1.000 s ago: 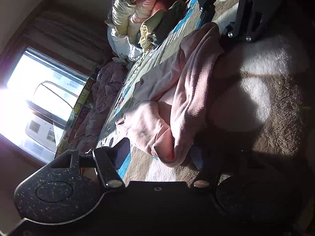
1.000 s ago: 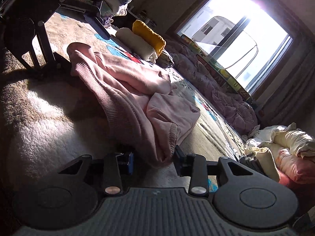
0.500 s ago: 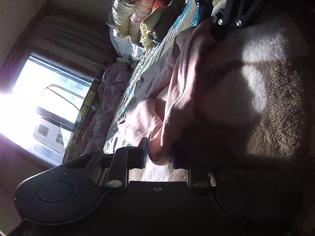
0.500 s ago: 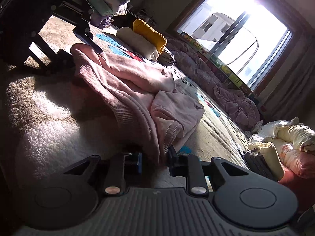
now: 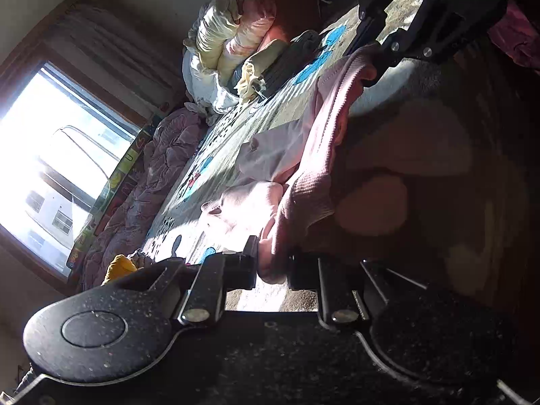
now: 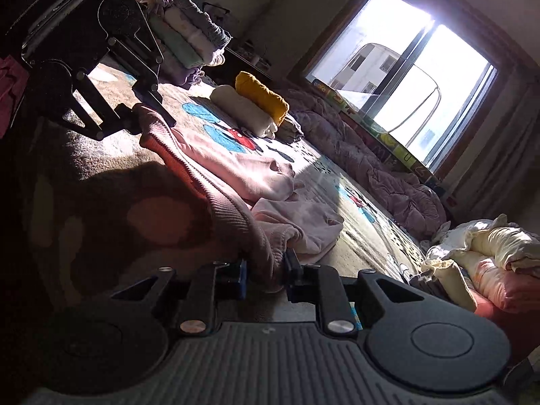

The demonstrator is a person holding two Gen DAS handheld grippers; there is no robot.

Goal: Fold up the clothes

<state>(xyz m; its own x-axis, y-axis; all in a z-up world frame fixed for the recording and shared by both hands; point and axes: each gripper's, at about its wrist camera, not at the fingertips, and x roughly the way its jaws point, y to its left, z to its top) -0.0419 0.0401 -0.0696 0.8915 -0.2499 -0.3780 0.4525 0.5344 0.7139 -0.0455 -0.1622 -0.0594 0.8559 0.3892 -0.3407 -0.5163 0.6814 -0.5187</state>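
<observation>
On a sunlit rug (image 6: 354,236), a pink sweater (image 6: 236,168) is clamped at its ribbed hem by both hand-held grippers: left (image 5: 272,265), right (image 6: 265,275). Next, the hem should be carried toward 12 o'clock.

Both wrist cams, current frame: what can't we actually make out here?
- Pink sweater, left wrist view: its near side is in deep shadow, so the garment's outline is lost. Each hand-held gripper, left and right, is shut on its ribbed hem.
- Folded stack, right wrist view: partly hidden behind the left hand-held gripper; item count unclear.
- Window, both views: blown out by glare.
- Rug: pattern lost in shadow.
</observation>
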